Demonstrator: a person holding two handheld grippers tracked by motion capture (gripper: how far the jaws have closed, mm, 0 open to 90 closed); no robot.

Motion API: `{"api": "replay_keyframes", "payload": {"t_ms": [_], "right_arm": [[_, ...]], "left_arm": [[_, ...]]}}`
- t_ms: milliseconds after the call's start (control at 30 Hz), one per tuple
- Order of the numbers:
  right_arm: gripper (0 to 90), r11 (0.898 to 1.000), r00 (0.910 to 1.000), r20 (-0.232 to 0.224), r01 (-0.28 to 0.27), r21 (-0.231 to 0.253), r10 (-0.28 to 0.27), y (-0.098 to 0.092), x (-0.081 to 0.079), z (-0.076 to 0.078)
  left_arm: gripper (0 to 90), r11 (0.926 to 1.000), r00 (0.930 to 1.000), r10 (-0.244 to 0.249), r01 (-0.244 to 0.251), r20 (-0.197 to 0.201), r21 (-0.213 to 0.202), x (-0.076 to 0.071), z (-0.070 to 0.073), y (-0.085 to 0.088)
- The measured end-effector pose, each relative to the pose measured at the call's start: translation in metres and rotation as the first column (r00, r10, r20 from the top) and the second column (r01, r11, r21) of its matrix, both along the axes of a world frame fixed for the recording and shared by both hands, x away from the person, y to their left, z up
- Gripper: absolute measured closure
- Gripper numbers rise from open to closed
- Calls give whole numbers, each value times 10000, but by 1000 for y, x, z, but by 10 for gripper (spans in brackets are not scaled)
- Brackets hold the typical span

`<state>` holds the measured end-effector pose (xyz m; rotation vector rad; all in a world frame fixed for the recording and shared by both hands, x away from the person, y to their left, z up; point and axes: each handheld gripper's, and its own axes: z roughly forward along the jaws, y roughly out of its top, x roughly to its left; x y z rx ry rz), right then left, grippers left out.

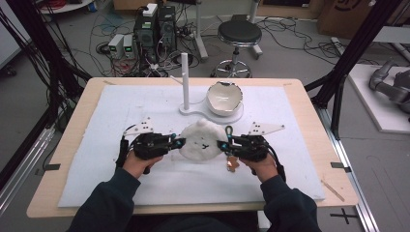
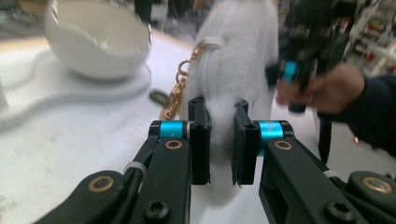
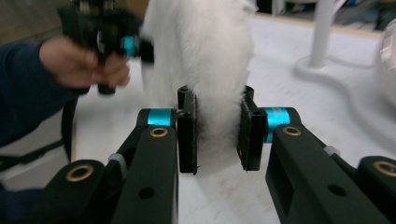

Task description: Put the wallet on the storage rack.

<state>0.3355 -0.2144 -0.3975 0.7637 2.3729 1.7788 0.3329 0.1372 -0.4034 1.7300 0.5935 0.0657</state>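
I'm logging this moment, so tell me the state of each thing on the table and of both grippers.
Fluffy white pouch: gripped from both sides, zipper looks closed.
Left gripper: shut on the pouch's fur.
Right gripper: shut on the pouch's opposite side.
White bowl: tilted on its stand, empty.
White post: upright, nothing hanging on it.

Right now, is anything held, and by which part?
Yes. Both grippers hold the white fluffy pouch: the left gripper pinches the fluffy edge on its side, the right gripper the opposite fluffy edge.
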Motion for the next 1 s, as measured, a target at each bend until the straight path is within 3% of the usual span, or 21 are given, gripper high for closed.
{"api": "replay_keyframes", "payload": {"t_ms": [67,100,200,267,333,367,400,433,467,500,533,567,600,633,667,833,867,1000], "right_arm": [[754,9995,9993,220,297,-45,-296,-2,-1,2],[757,9991,9988,293,388,-145,-384,-2,-1,3],[765,9987,9982,409,445,-239,-435,-2,-2,3],[768,9983,9975,526,485,-338,-467,-2,-2,5],[771,9964,9949,815,645,-551,-599,-2,-3,8],[771,9952,9932,953,736,-643,-673,-3,-3,10],[771,9946,9921,1033,780,-684,-707,-4,-3,12],[771,9946,9921,1033,780,-684,-707,-4,-3,12],[771,9914,9876,1314,980,-867,-861,-6,-3,17],[771,9914,9876,1314,980,-867,-861,-6,-3,17],[771,9864,9812,1653,1191,-1130,-995,-8,-2,24],[771,9864,9812,1653,1191,-1130,-995,-8,-2,24],[772,9837,9769,1845,1314,-1229,-1074,-10,0,30],[772,9837,9769,1845,1314,-1229,-1074,-10,0,30],[772,9800,9703,2100,1499,-1308,-1203,-12,4,36],[772,9710,9570,2506,1873,-1486,-1463,-14,14,51],[772,9640,9487,2742,2078,-1660,-1573,-15,21,61],[773,9572,9391,2957,2325,-1724,-1749,-18,32,74]], "left_arm": [[792,9997,10000,-72,73,-46,215,0,-2,-3],[788,9983,9998,-83,92,-161,578,0,-5,-7],[738,9976,9998,49,-34,-216,696,1,-6,-7],[656,9951,9981,600,-587,-136,797,4,-6,-1],[600,9932,9964,844,-838,-41,805,5,-6,2],[576,9915,9942,1077,-1079,62,723,6,-6,6],[541,9854,9877,1543,-1558,261,684,8,-5,16],[513,9854,9877,1543,-1558,261,684,8,-5,16],[477,9820,9837,1771,-1787,307,608,9,-5,21],[477,9773,9789,2021,-2035,297,591,11,-5,25],[380,9669,9680,2504,-2508,141,461,13,-5,35],[328,9669,9680,2504,-2508,141,461,13,-5,35],[290,9582,9586,2847,-2849,78,279,15,-4,43],[268,9582,9586,2847,-2849,78,279,15,-4,43],[247,9503,9504,3108,-3110,134,125,17,-4,51],[233,9423,9422,3346,-3346,154,4,19,-5,63],[233,9384,9381,3456,-3456,232,-23,20,-5,67],[233,9344,9342,3561,-3561,225,-19,21,-5,72]]}}
